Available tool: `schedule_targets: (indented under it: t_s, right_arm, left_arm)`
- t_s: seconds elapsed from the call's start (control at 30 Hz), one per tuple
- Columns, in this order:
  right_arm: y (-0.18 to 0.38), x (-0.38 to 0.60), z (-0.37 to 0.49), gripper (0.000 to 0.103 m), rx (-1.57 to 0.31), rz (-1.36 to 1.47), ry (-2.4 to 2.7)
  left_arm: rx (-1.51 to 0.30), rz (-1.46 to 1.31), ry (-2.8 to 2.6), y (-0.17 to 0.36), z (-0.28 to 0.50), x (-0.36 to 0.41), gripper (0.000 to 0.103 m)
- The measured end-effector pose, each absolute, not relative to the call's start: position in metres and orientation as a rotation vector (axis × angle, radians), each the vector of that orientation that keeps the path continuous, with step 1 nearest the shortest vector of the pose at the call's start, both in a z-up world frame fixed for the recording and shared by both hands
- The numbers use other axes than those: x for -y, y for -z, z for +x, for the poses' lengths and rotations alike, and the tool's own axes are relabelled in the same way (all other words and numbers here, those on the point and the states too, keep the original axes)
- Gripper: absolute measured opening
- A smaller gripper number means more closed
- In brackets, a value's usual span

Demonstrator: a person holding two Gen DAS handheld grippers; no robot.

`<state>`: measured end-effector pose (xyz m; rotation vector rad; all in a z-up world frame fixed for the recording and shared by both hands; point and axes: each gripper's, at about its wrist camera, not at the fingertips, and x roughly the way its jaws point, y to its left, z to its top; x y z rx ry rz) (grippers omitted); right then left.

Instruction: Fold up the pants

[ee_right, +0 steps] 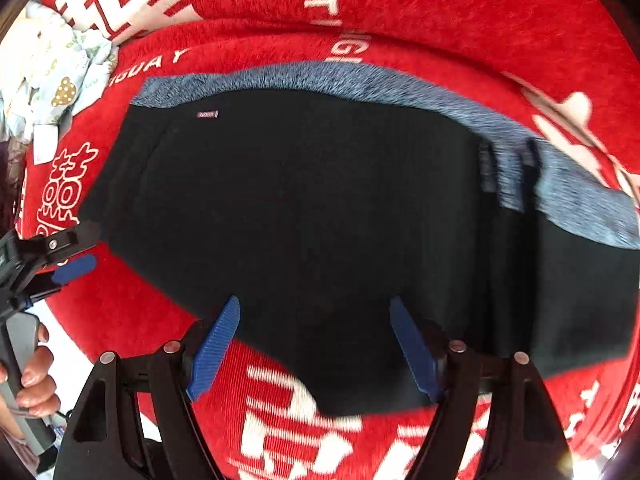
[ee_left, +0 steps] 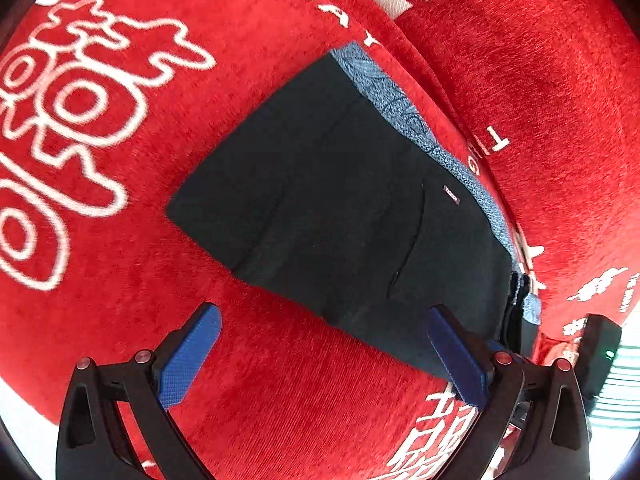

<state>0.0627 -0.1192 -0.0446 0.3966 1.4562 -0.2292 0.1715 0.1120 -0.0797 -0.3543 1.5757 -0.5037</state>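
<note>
black pants (ee_right: 312, 216) folded on red blanket (ee_left: 120, 240); both grippers gaping, empty; crumpled cloth (ee_right: 52, 76) nearby.

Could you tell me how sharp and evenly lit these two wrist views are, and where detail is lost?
Left wrist view: mostly sharp, with the black folded pants crushed into near-featureless dark. Right wrist view: motion blur smears the blue-grey knitted fabric edge and the red plush cover with white lettering. Both views: strong fisheye bending.

Bright, even daylight is flooding both fisheye views, edges are bending and darkening, and motion blur is smearing the pants (ee_right: 312, 216) toward the right wrist view's right side.
</note>
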Motion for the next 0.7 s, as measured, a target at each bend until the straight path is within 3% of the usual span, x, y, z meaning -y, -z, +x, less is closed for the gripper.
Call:
schedule_targets:
  t_s: [0.1, 0.43, 0.7]
  right_arm:
    - [0.048, 0.12, 0.064, 0.092, -1.428, 0.416, 0.193]
    - [0.049, 0.118, 0.064, 0.092, -1.414, 0.413, 0.169]
    - [0.048, 0.119, 0.063, 0.092, -1.414, 0.416, 0.161]
  left_arm:
    - [-1.565, -0.417, 0.55, 0.084, 0.173, -0.107, 0.103]
    - [-1.561, -0.571, 0.52, 0.103, 0.189, -0.098, 0.103]
    - [-1.43, -0.474, 0.551, 0.055, 0.191, -0.074, 0.103]
